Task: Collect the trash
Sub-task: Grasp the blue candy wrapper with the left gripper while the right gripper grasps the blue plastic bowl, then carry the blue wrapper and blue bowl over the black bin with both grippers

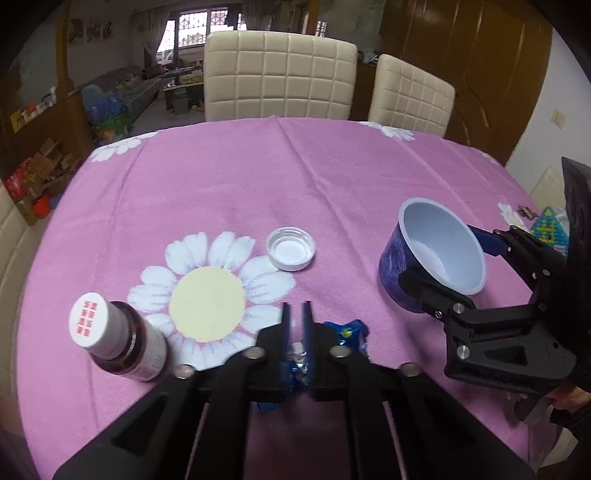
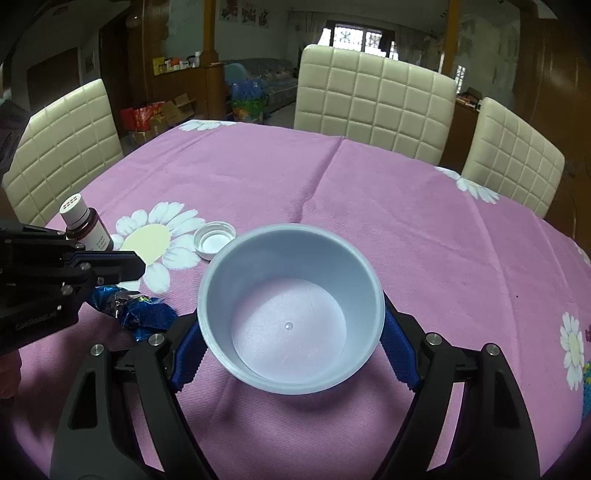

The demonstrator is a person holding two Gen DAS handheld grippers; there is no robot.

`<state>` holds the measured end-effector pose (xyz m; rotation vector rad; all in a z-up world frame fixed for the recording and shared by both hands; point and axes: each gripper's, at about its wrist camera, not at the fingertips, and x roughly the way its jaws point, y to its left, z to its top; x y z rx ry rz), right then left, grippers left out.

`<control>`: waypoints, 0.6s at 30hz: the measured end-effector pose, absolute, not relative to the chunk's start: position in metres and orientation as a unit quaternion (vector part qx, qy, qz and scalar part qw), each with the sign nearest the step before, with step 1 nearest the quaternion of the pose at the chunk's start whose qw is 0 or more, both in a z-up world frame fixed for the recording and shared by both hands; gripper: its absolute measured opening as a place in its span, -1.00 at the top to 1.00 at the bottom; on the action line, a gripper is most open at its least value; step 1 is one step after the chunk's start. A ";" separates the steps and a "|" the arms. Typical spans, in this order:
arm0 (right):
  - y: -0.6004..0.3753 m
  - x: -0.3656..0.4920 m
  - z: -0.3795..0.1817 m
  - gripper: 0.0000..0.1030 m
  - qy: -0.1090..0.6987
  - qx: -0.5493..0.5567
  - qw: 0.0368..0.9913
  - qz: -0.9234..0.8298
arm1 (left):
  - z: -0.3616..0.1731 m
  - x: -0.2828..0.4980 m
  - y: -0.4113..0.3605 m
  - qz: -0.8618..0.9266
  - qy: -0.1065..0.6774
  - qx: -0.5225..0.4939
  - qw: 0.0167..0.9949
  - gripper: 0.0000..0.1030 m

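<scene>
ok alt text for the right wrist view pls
The right gripper holds an empty white cup on a pink flowered tablecloth. At left, the left gripper is at a crumpled blue wrapper; behind it lie a white cap and a small bottle.

Home dining room: padded chairs (image 2: 373, 103) behind floral tablecloth (image 2: 406, 229); sofa (image 1: 140, 85), barred window (image 1: 207, 27) beyond chairs.

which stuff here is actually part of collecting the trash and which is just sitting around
In the job:
- blue foil wrapper, between the left gripper's jaws
- white bottle cap
- small brown bottle
- empty cup, held in the right gripper

Lying about:
- pink daisy tablecloth
- cream chairs
</scene>
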<state>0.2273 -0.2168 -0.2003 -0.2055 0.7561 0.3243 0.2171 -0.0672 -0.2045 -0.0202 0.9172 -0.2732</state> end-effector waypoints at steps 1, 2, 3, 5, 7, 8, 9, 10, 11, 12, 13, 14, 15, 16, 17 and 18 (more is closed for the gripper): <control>-0.221 0.227 -0.198 -0.56 0.365 -0.097 0.913 0.152 | -0.204 0.216 -0.067 -0.128 0.437 -0.011 0.890 -0.28; -0.224 0.226 -0.198 -0.56 0.365 -0.094 0.914 0.148 | -0.200 0.212 -0.067 -0.120 0.421 -0.009 0.899 -0.54; -0.228 0.225 -0.197 -0.56 0.366 -0.092 0.915 0.143 | -0.197 0.209 -0.067 -0.117 0.402 -0.004 0.908 -0.54; -0.234 0.224 -0.197 -0.56 0.368 -0.091 0.915 0.136 | -0.195 0.207 -0.075 -0.132 0.394 0.015 0.909 -0.54; -0.239 0.222 -0.199 -0.56 0.373 -0.089 0.914 0.130 | -0.201 0.208 -0.083 -0.135 0.404 0.034 0.904 -0.54; -0.241 0.221 -0.200 -0.56 0.376 -0.088 0.914 0.127 | -0.205 0.207 -0.086 -0.136 0.409 0.037 0.901 -0.54; -0.244 0.219 -0.202 -0.56 0.379 -0.086 0.913 0.124 | -0.209 0.207 -0.088 -0.132 0.414 0.045 0.900 -0.54; -0.245 0.218 -0.203 -0.56 0.381 -0.085 0.912 0.122 | -0.214 0.206 -0.090 -0.129 0.419 0.051 0.897 -0.54; -0.247 0.216 -0.205 -0.56 0.384 -0.083 0.912 0.121 | -0.220 0.206 -0.092 -0.127 0.425 0.055 0.895 -0.54; -0.248 0.215 -0.208 -0.56 0.388 -0.080 0.910 0.120 | -0.225 0.205 -0.091 -0.123 0.429 0.057 0.893 -0.54; -0.248 0.213 -0.210 -0.56 0.390 -0.078 0.909 0.120 | -0.232 0.206 -0.092 -0.117 0.437 0.062 0.890 -0.54; -0.249 0.212 -0.212 -0.56 0.394 -0.076 0.908 0.121 | -0.238 0.207 -0.092 -0.117 0.445 0.063 0.886 -0.54; -0.248 0.211 -0.214 -0.56 0.396 -0.076 0.907 0.122 | -0.242 0.207 -0.091 -0.116 0.449 0.063 0.884 -0.54; -0.247 0.210 -0.216 -0.56 0.397 -0.077 0.906 0.124 | -0.245 0.206 -0.092 -0.111 0.442 0.071 0.887 -0.51; -0.245 0.208 -0.216 -0.56 0.395 -0.080 0.907 0.124 | -0.245 0.205 -0.093 -0.115 0.438 0.075 0.888 -0.35; -0.244 0.208 -0.216 -0.56 0.395 -0.080 0.907 0.126 | -0.244 0.204 -0.094 -0.119 0.436 0.078 0.889 -0.30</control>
